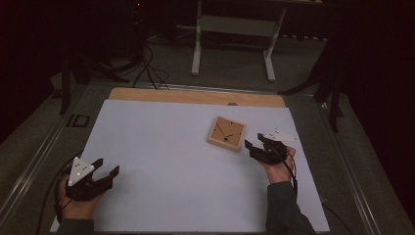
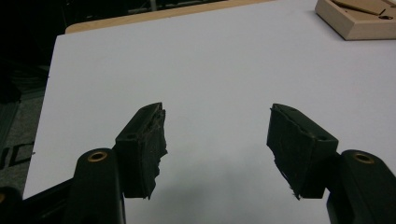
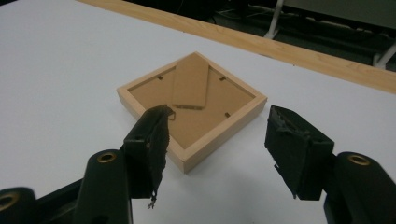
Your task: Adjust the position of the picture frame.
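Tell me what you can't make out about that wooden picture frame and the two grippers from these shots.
- Picture frame: it lies back side up, so the front face is hidden against the white board.
- Same frame in the left gripper view: cut off by the top and right edges.
- Right gripper: its left jaw covers part of the frame's near rim.
- Left gripper: its body is cut off by the bottom edge.

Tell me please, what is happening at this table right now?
A person sits at a table covered by a white sheet and holds a two-jaw gripper in each hand. The right gripper is open and points at a wooden picture frame lying face down, a corner between its jaws but not gripped. The left gripper is open too, with nothing between its jaws.
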`<state>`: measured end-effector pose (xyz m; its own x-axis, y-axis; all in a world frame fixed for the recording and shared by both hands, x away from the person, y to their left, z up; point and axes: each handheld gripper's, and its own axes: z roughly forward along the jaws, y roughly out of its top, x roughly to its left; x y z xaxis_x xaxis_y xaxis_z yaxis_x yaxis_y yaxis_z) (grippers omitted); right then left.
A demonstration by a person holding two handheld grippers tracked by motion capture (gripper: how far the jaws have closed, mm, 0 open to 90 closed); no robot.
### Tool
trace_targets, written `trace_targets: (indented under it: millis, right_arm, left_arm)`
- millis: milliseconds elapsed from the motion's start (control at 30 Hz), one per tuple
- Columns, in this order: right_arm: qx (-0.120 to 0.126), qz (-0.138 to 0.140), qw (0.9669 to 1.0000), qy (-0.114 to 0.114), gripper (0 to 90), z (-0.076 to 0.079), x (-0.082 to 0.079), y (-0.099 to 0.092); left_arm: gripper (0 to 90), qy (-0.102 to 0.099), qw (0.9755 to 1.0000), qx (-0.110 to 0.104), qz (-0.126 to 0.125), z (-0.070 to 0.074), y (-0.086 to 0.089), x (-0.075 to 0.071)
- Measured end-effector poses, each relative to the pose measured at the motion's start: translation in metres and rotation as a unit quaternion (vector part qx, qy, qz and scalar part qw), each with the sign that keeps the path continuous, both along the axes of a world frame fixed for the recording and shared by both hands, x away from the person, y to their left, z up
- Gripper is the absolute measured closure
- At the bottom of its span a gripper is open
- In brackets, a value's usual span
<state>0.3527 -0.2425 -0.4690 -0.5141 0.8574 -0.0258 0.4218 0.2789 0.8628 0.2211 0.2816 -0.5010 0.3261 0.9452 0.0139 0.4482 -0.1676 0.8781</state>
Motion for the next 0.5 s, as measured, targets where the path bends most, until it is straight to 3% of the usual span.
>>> trace_targets:
  millis: [500]
  right_arm:
    - [0.002, -0.002, 0.9996, 0.026, 43.8, -0.017, 0.018, 0.005]
  left_arm:
    - [36.8, 0.0, 1.0, 0.001, -0.003, -0.001, -0.001, 0.001]
